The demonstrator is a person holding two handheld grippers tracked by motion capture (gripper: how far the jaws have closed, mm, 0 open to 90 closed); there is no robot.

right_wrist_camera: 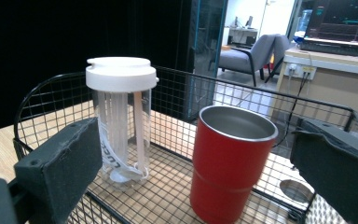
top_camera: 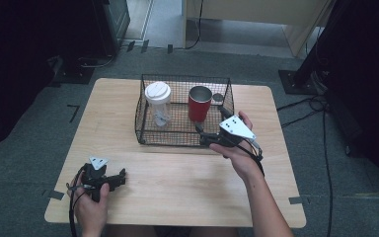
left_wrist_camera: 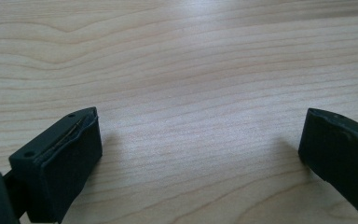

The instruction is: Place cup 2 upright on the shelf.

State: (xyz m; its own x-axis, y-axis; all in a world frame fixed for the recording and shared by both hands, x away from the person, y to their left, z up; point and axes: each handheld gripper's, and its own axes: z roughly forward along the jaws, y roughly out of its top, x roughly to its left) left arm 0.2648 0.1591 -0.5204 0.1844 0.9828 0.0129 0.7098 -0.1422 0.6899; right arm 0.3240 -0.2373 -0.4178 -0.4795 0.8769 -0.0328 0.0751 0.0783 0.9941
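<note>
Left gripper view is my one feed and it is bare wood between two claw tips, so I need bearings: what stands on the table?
Observer: A black wire basket stands at the table's far side, holding a red cup and a clear bottle with a white lid.
Operator: Are both upright?
Observer: Yes, both are upright, and the red cup is open-topped with a bare metal inside.
Operator: Where is the right claw?
Observer: The right claw is at the basket's near right corner, jaws wide, aimed at the red cup and gripping nothing.

High view overhead; tool views close, low.
</note>
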